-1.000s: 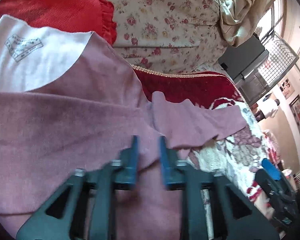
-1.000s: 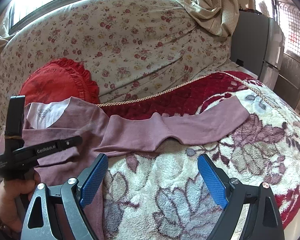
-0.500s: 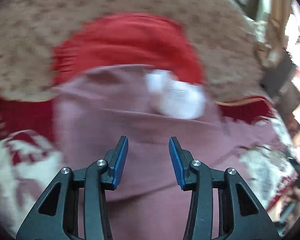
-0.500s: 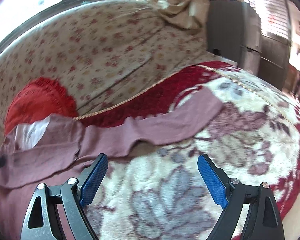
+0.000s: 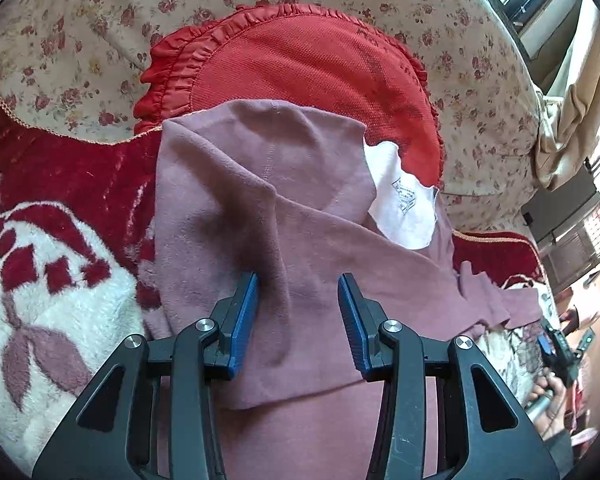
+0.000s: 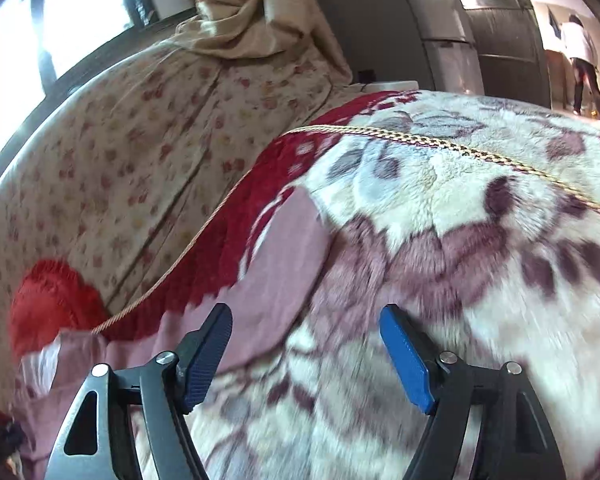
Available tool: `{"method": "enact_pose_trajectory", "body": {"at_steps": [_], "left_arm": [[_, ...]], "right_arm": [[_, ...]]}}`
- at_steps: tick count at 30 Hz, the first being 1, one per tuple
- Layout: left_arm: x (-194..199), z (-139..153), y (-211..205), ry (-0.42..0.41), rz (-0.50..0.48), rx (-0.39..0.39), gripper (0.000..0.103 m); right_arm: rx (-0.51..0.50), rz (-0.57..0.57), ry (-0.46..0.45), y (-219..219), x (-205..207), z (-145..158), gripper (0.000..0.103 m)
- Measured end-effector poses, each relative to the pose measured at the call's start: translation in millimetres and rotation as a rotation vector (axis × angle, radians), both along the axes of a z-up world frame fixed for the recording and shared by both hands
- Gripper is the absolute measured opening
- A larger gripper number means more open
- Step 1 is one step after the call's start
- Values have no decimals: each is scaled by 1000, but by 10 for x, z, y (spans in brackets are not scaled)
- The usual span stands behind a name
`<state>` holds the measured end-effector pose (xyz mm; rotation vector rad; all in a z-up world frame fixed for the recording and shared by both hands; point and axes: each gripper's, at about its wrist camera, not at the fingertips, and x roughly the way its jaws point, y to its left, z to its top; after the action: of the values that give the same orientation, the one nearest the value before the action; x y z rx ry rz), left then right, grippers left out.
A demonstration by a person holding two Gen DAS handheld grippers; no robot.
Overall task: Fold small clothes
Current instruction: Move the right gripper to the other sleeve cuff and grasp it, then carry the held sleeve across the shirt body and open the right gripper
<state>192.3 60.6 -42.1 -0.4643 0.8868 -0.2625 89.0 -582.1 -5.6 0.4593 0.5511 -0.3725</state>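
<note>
Left gripper [image 5: 298,312] – spread, empty, above folded mauve garment [image 5: 228,200] | right gripper [image 6: 306,354] – jaws just closing, empty, sleeve [image 6: 288,256] edge near | blanket [image 6: 460,240] free right.

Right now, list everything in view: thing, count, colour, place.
garment: one, dusty pink with white inner neck patch, spread on the blanket, top edge over the cushion
sleeve: one, pink, stretched across the blanket
cushion: one, red, frilled, against the sofa back
blanket: one, cream, red and mauve floral, covering the seat
sofa back: one, cream with small roses
beige cloth: one, bunched on top of the sofa back
left tongs: partly open over the garment, gripping nothing
right tongs: open, jaws just closing, near the sleeve
</note>
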Motion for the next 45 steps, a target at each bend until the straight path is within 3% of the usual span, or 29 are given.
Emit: {"method": "enact_pose_trajectory", "body": {"at_steps": [4, 8, 15, 20, 22, 26, 30, 36, 40, 45], "left_arm": [[10, 46, -50, -7, -1, -7, 40], [31, 41, -71, -4, -2, -19, 40], [48, 32, -54, -1, 2, -35, 40], [31, 55, -43, -12, 5, -34, 40], [18, 78, -33, -23, 11, -32, 40], [7, 138, 9, -49, 32, -37, 40], [-16, 188, 91, -73, 58, -50, 40], [-31, 232, 207, -86, 93, -73, 40], [-32, 232, 235, -86, 84, -99, 40], [-32, 258, 169, -100, 31, -144, 40]], "right_arm": [[-112, 4, 12, -8, 274, 8, 63], [-99, -1, -28, -79, 391, 3, 62], [-50, 0, -44, -213, 387, -20, 27], [-41, -19, -32, -242, 344, -20, 16], [-32, -21, -29, -250, 336, -14, 5], [-8, -14, -55, -116, 332, 114, 3], [65, 85, -126, 372, 451, 335, 3], [176, 372, -229, 1523, 731, 639, 3], [290, 545, -269, 2349, 895, 636, 3], [285, 687, -228, 3239, 1060, 512, 3]]}}
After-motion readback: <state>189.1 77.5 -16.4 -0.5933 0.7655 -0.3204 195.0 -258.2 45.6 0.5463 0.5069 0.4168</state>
